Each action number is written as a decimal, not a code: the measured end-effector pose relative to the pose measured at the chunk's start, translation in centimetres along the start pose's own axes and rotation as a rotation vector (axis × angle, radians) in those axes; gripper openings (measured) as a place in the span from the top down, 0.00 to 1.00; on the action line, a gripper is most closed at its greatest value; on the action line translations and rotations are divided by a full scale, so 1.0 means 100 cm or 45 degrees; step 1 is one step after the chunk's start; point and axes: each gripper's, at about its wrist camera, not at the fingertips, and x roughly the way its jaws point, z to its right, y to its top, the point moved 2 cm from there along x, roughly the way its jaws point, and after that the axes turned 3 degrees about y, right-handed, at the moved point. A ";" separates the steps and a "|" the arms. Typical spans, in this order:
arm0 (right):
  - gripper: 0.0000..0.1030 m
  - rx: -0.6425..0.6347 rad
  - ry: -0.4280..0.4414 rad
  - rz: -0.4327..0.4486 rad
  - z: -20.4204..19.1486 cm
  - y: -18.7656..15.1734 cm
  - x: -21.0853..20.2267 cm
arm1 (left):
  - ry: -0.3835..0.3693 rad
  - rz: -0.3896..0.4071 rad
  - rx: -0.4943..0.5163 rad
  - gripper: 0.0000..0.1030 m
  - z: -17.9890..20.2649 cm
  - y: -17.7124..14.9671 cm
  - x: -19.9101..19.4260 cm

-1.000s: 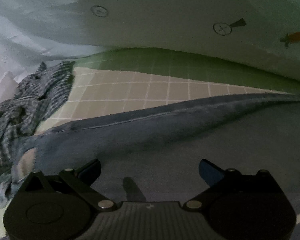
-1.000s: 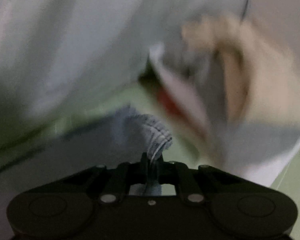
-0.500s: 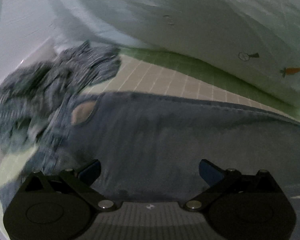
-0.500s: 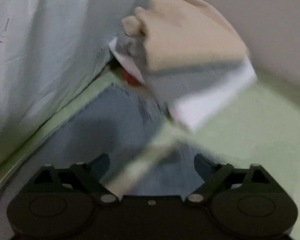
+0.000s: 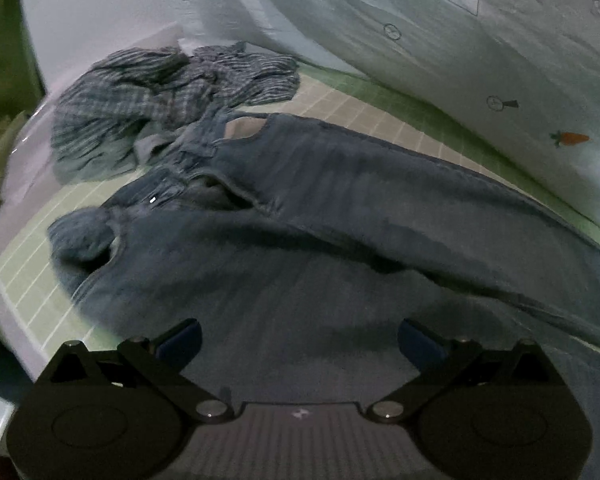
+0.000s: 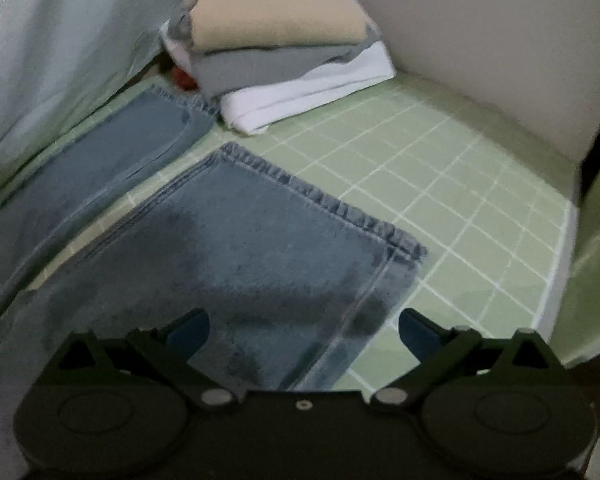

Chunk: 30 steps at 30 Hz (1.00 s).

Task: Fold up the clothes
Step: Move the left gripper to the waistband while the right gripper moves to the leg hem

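Blue jeans [image 5: 340, 208] lie spread on a green gridded mat [image 5: 360, 108], waistband at the left, legs running right. My left gripper [image 5: 300, 340] is open and empty above the near thigh. In the right wrist view both leg ends lie flat: the near leg hem [image 6: 300, 200] and the far leg hem [image 6: 172, 108]. My right gripper [image 6: 304, 328] is open and empty just above the near leg, near its hem.
A crumpled blue plaid shirt [image 5: 160, 92] lies beyond the waistband. A stack of folded clothes [image 6: 276, 48], beige on grey on white, stands by the far hem. A pale printed sheet [image 5: 480, 40] rises behind the mat. The mat's edge [image 6: 560, 256] is at the right.
My right gripper has opened and let go of the jeans hem, which now lies flat. My left gripper has swung left and back, bringing the waistband and plaid shirt into view.
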 end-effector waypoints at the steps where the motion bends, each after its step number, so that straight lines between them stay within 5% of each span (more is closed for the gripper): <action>1: 0.10 -0.011 0.009 -0.016 0.000 0.000 0.002 | 0.006 -0.002 -0.007 0.00 -0.001 -0.004 -0.002; 6: 0.34 -0.056 0.035 -0.050 0.003 0.003 0.007 | 0.037 -0.011 -0.044 0.00 -0.005 -0.024 -0.015; 8: 0.52 -0.100 0.022 -0.037 0.007 0.003 0.005 | 0.050 -0.014 -0.059 0.00 -0.006 -0.031 -0.020; 10: 0.84 -0.132 0.024 -0.021 0.014 0.003 0.003 | 0.062 -0.018 -0.074 0.00 -0.008 -0.039 -0.025; 14: 0.93 -0.140 0.065 -0.018 0.029 0.005 -0.001 | 0.086 -0.025 -0.103 0.00 -0.011 -0.055 -0.035; 20: 0.87 0.070 0.148 -0.065 0.045 0.009 -0.001 | 0.076 -0.021 -0.130 0.00 -0.018 -0.052 -0.038; 23: 0.44 0.184 0.259 -0.066 0.049 0.010 -0.001 | 0.066 -0.002 -0.118 0.00 -0.018 -0.046 -0.040; 24: 0.23 0.192 0.275 -0.068 0.048 0.010 0.000 | 0.064 0.001 -0.107 0.00 -0.017 -0.045 -0.040; 25: 0.16 0.195 0.285 -0.069 0.046 0.010 0.001 | 0.062 0.004 -0.096 0.00 -0.015 -0.045 -0.040; 30: 0.13 0.036 0.154 -0.065 0.032 0.008 0.007 | 0.057 0.009 -0.080 0.00 -0.012 -0.048 -0.046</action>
